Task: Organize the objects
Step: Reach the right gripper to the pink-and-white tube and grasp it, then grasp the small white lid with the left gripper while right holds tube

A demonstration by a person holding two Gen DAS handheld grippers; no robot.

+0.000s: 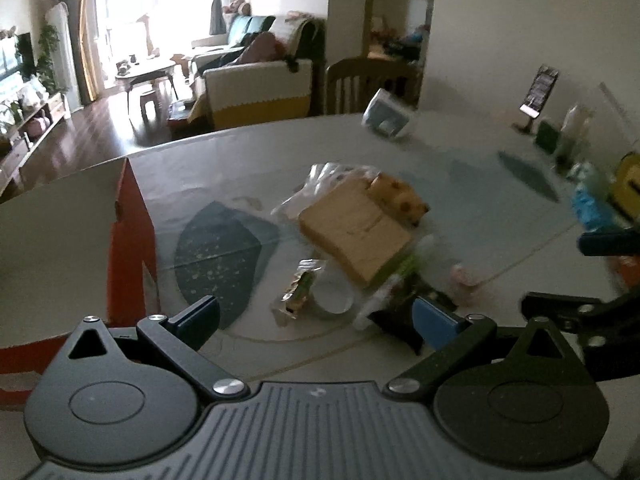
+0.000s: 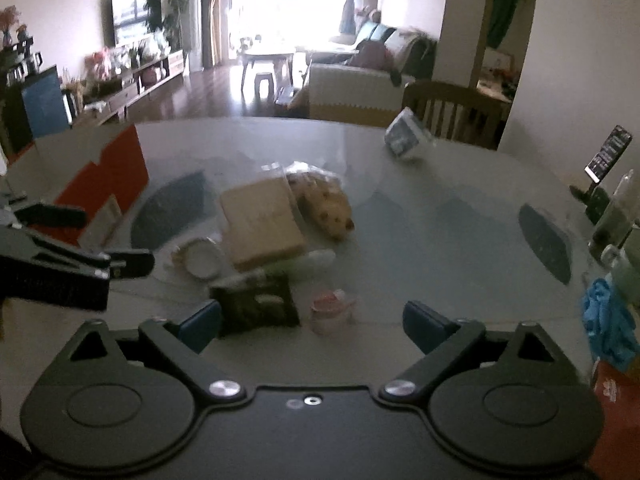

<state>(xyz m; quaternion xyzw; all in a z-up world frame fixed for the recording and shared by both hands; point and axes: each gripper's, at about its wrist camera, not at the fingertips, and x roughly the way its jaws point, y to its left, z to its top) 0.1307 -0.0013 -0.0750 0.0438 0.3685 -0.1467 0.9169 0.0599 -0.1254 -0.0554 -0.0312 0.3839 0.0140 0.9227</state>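
A heap of small goods lies mid-table: a flat tan box (image 1: 356, 232) (image 2: 260, 224), a bagged yellow spotted bun (image 1: 400, 196) (image 2: 324, 204), a white ring-shaped lid (image 1: 334, 304) (image 2: 202, 260), a small foil snack (image 1: 300, 292), a black packet (image 1: 400, 320) (image 2: 256, 304) and a pink cup (image 1: 464, 276) (image 2: 332, 308). My left gripper (image 1: 316, 320) (image 2: 96, 238) hovers open just short of the snack and lid, holding nothing. My right gripper (image 2: 314, 324) (image 1: 588, 276) is open too, with the black packet and pink cup lying ahead between its fingers, untouched.
An open red-sided carton (image 1: 132, 248) (image 2: 108, 188) stands at the table's left. A pale blue pack (image 1: 386, 116) (image 2: 406, 136) lies near the far edge by a wooden chair (image 2: 452, 112). A phone on a stand (image 2: 608, 156), bottles and a blue cloth (image 2: 608, 328) crowd the right side.
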